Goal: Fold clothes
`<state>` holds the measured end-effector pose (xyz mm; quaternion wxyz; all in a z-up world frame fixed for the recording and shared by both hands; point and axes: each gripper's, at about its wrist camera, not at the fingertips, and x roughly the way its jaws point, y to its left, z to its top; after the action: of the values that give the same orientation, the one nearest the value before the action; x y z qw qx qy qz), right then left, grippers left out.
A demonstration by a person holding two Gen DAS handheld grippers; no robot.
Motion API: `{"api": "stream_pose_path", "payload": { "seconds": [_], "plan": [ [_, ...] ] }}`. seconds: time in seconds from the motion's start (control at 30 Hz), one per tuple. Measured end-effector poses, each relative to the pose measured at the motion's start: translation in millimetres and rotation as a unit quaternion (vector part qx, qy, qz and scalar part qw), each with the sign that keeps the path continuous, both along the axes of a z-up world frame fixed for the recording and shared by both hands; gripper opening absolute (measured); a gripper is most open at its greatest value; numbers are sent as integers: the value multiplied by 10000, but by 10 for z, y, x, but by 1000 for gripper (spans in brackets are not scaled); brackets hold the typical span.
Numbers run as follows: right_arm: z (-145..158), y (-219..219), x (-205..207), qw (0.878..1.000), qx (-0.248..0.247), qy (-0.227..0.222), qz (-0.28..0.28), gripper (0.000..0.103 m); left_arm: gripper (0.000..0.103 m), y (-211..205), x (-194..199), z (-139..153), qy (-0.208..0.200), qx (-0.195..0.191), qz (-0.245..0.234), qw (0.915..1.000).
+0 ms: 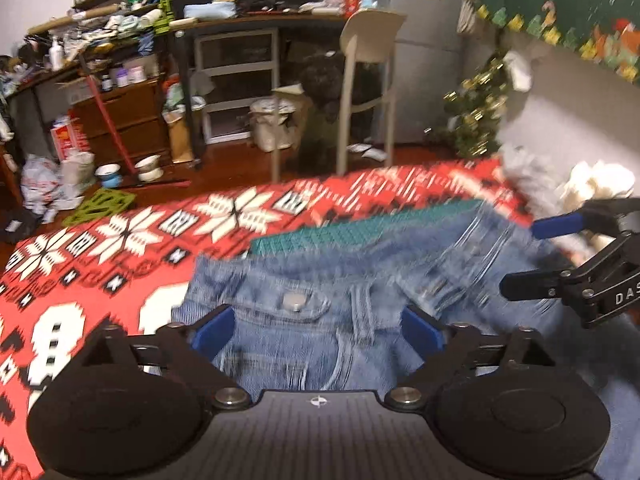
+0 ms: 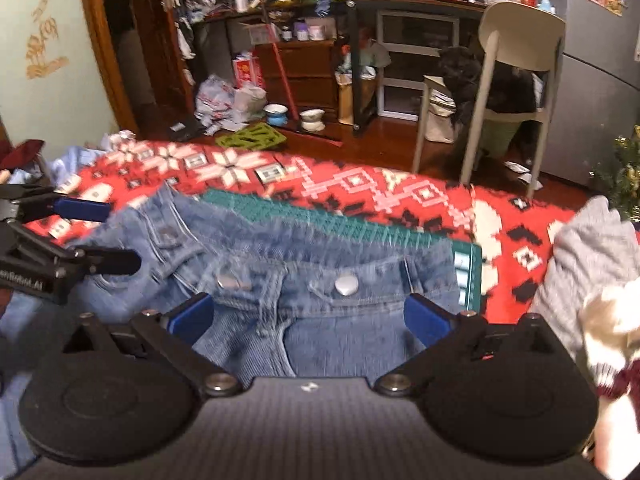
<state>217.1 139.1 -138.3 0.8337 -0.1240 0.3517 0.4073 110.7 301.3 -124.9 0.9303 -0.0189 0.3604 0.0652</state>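
Over blurred jeans (image 1: 320,320) hiding most of a green mat (image 1: 340,232), both claws, left claw (image 1: 318,330) and right claw (image 2: 308,320), stand spread, empty.

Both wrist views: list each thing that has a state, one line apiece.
Left gripper: open, nothing between the pads.
Right gripper: open, holding nothing.
Jeans: folded, lying flat, released, waistband snaps fastened.
Green mat: flat under the jeans, far edge showing.
Red blanket: spread out beneath everything.

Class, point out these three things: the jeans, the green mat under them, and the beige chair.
jeans (image 2: 344,332), right wrist view, denim below the waistband.
green mat (image 2: 320,220), right wrist view, exposed strip beyond the waistband.
beige chair (image 1: 372,32), left wrist view, backrest.
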Motion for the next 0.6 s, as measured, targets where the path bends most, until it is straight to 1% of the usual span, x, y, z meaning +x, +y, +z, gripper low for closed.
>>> {"api": "stream_pose_path", "payload": {
  "seconds": [0.07,0.1,0.13,0.17,0.2,0.27,0.33,0.37,0.43,0.6],
  "plan": [
    [-129,31,-16,9996,-253,46,-147,102,93,-28,34,-127,188,82,78,9998],
    [-178,24,-30,9994,-303,-4,-161,102,93,-22,58,-188,309,85,107,9994],
    [-227,18,-44,9992,-353,-54,-174,102,96,-3,65,-243,404,78,132,9991],
    [-276,11,-58,9990,-404,-104,-187,102,101,25,49,-275,396,59,163,9991],
    [-323,2,-72,9987,-444,-153,-200,102,103,49,28,-291,343,27,195,9992],
    [-382,-50,-93,9991,-275,-242,-210,102,103,87,-3,-320,251,-60,198,9995],
    [-442,-108,-132,9988,-71,-441,-218,102,103,92,-59,-358,73,-44,170,9998],
    [-458,-117,-152,9985,-49,-502,-222,102,103,92,-86,-378,-30,-40,164,9999],
    [-458,-118,-141,9985,-37,-490,-225,102,103,92,-129,-409,-203,-37,159,9997],
    [-446,-124,-160,9985,-46,-505,-223,102,103,77,-132,-405,-317,-33,185,9993]
  ]
}}
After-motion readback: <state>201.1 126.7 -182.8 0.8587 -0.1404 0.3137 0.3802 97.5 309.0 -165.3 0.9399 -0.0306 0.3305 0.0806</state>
